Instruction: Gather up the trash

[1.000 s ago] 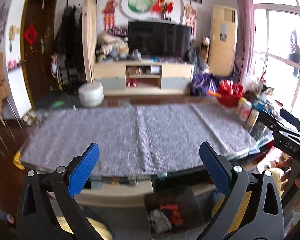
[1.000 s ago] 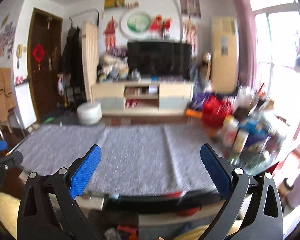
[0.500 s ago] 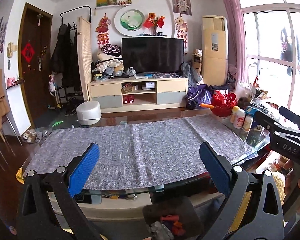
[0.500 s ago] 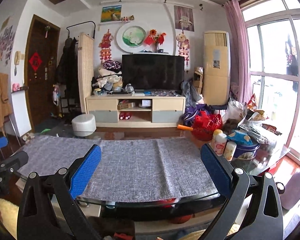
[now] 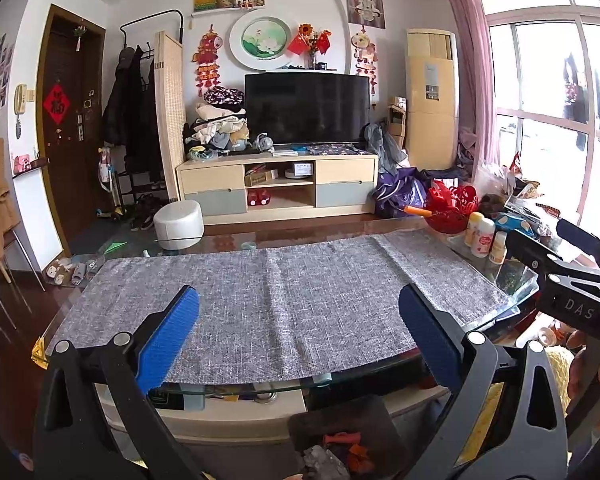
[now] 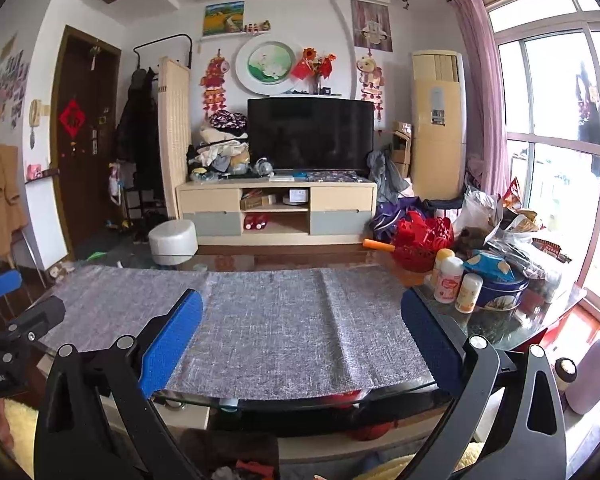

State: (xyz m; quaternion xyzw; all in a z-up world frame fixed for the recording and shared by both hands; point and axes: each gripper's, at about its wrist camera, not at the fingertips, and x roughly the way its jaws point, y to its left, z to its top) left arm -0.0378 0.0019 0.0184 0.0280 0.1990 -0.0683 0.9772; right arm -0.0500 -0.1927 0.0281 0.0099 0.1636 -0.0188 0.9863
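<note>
A dark bin point(image 5: 342, 436) stands on the floor below the table's near edge, with red and grey scraps point(image 5: 340, 450) inside; it also shows in the right wrist view point(image 6: 236, 458). A grey cloth point(image 5: 276, 304) covers the glass table and carries no trash that I can see. My left gripper point(image 5: 298, 340) is open and empty, held above the table's near edge. My right gripper point(image 6: 302, 344) is open and empty too; it also shows at the right of the left wrist view point(image 5: 572, 280).
Bottles point(image 6: 456, 280), a blue tin point(image 6: 496, 292), a red basket point(image 6: 420, 246) and bags crowd the table's right end. A TV stand point(image 5: 278, 188) and a white stool point(image 5: 179, 226) stand beyond. The glass table edge point(image 5: 260, 390) is just below my grippers.
Both grippers have risen and tilted upward, so the table sits lower in view. Both stay open and empty.
</note>
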